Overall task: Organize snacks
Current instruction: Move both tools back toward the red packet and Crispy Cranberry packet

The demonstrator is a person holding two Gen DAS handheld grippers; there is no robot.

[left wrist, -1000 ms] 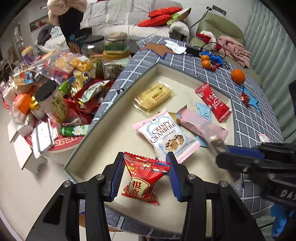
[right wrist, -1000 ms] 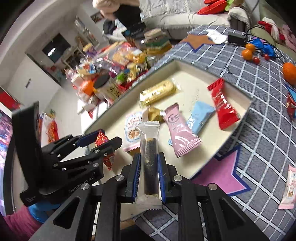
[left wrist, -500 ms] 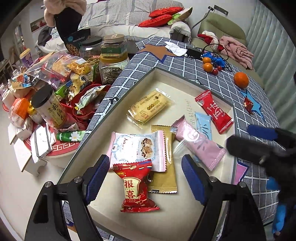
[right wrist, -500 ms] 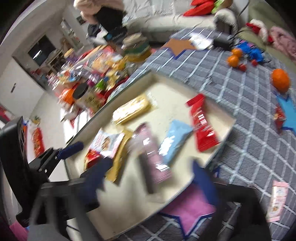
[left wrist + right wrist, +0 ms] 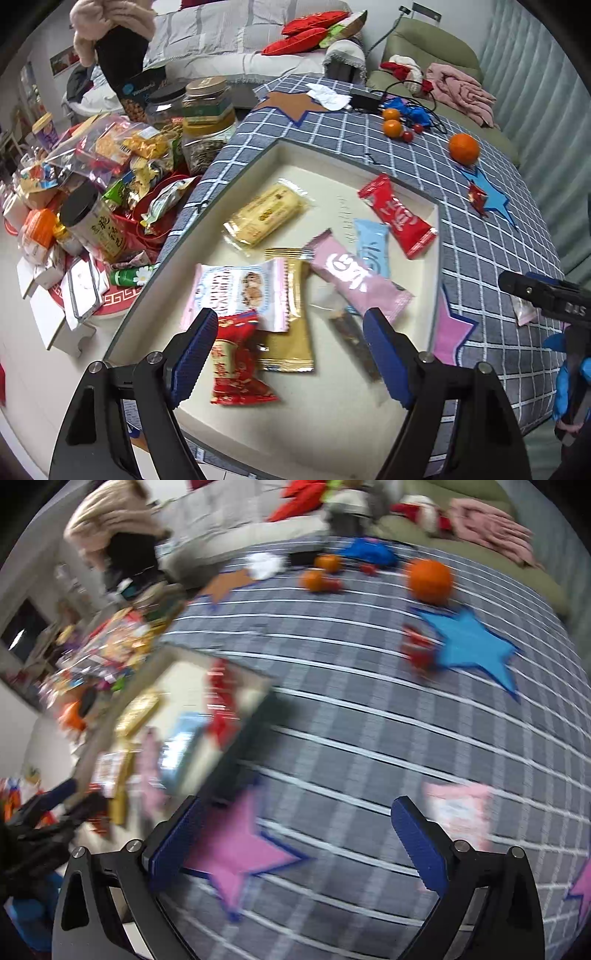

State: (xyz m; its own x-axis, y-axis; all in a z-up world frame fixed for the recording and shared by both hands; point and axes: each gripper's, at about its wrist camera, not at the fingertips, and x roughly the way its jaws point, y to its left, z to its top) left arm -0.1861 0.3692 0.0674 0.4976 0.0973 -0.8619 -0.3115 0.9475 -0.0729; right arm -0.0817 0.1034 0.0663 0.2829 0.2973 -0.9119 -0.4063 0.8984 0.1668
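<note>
In the left wrist view a cream tray holds several snack packets. My left gripper hangs open above its near end, pads touching nothing. A red packet lies just inside the left finger, and a dark bar in clear wrap lies near the right finger. A pink packet and a cranberry packet rest further in. My right gripper stands wide open and empty over the checked tablecloth, to the right of the tray. A pink-white packet lies on the cloth beside its right finger.
Jars, bags and boxes crowd the floor left of the table. Oranges, cables and a small red packet sit on the far cloth. The right wrist view is motion-blurred. A sofa and chair stand behind.
Both grippers opened: the red packet and the dark bar now lie in the tray. My right gripper swung right, off the tray and over the cloth. The left one drew back slightly.
</note>
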